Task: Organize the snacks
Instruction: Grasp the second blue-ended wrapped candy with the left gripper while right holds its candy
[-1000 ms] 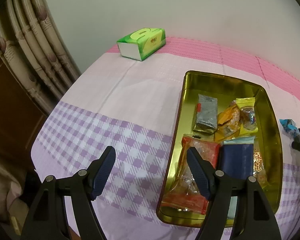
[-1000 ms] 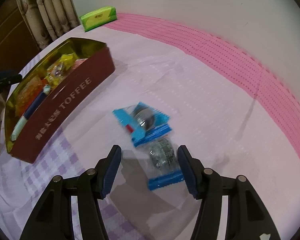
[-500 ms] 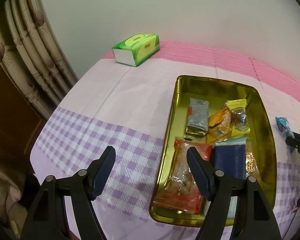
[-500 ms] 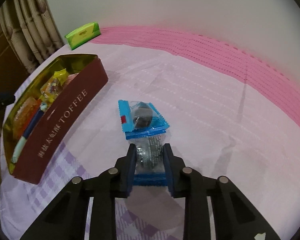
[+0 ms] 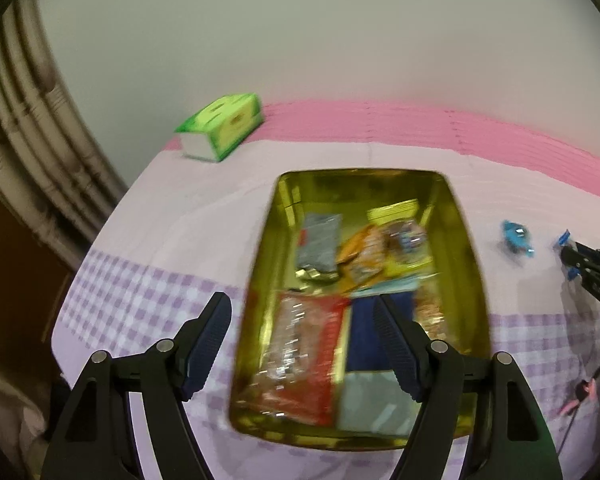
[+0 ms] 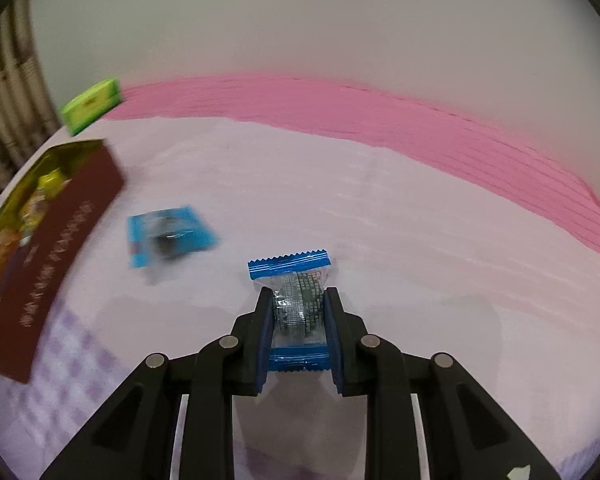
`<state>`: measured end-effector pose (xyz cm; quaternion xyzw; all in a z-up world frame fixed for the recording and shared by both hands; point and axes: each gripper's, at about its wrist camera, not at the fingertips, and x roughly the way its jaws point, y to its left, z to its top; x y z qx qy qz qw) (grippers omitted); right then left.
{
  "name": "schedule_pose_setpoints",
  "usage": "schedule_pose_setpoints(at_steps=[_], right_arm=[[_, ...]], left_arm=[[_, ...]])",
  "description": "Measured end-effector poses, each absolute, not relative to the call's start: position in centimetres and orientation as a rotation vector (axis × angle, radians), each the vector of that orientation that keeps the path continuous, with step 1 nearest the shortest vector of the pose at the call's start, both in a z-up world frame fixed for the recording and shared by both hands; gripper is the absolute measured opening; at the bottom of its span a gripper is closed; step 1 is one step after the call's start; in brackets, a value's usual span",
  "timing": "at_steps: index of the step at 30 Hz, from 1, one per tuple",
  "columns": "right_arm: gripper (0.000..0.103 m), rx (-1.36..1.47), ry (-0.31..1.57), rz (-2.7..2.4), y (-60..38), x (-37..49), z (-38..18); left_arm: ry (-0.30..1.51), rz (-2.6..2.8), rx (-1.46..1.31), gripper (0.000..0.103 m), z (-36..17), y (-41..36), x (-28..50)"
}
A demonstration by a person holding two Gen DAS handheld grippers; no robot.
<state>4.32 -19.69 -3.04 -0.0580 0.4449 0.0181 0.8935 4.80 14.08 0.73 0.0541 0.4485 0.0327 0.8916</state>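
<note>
Got the clear cookie packet with blue crimped ends (image 6: 296, 304) pinched tight in the right gripper (image 6: 298, 310), lifted off the pink-and-lilac tablecloth (image 6: 380, 208). Looks like dark round biscuits inside. Left gripper (image 5: 302, 324) spread wide, holding nothing, above the gold snack tin (image 5: 470, 264).
</note>
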Motion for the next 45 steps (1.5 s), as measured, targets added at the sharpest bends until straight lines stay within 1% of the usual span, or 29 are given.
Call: schedule_pose_setpoints(at_steps=[9, 16, 27, 32, 39, 45], right_arm=[[0.022, -0.091, 0.895, -0.104, -24.3, 3.5, -3.0], [0.022, -0.055, 0.886, -0.158, -26.4, 3.1, -3.1], [0.022, -0.045, 0.883, -0.158, -26.5, 2.8, -3.3], [0.022, -0.043, 0.883, -0.160, -26.4, 2.9, -3.2], [0.023, -0.026, 0.884, -0.151, -26.5, 3.0, -3.2], [0.024, -0.014, 0.885, -0.144, -26.8, 3.0, -3.2]], left_arm=[[0.937, -0.100, 0.181, 0.074, 1.9, 7.5, 6.8], [0.943, -0.199, 0.226, 0.074, 1.7, 3.1, 8.6], [1.023, -0.323, 0.236, 0.074, -0.7, -0.9, 11.4], [1.027, -0.368, 0.275, 0.074, -1.3, -3.1, 12.3], [1.097, -0.386, 0.281, 0.074, -3.4, -5.1, 14.4], [1.137, -0.384, 0.275, 0.069, -4.7, -5.9, 16.1]])
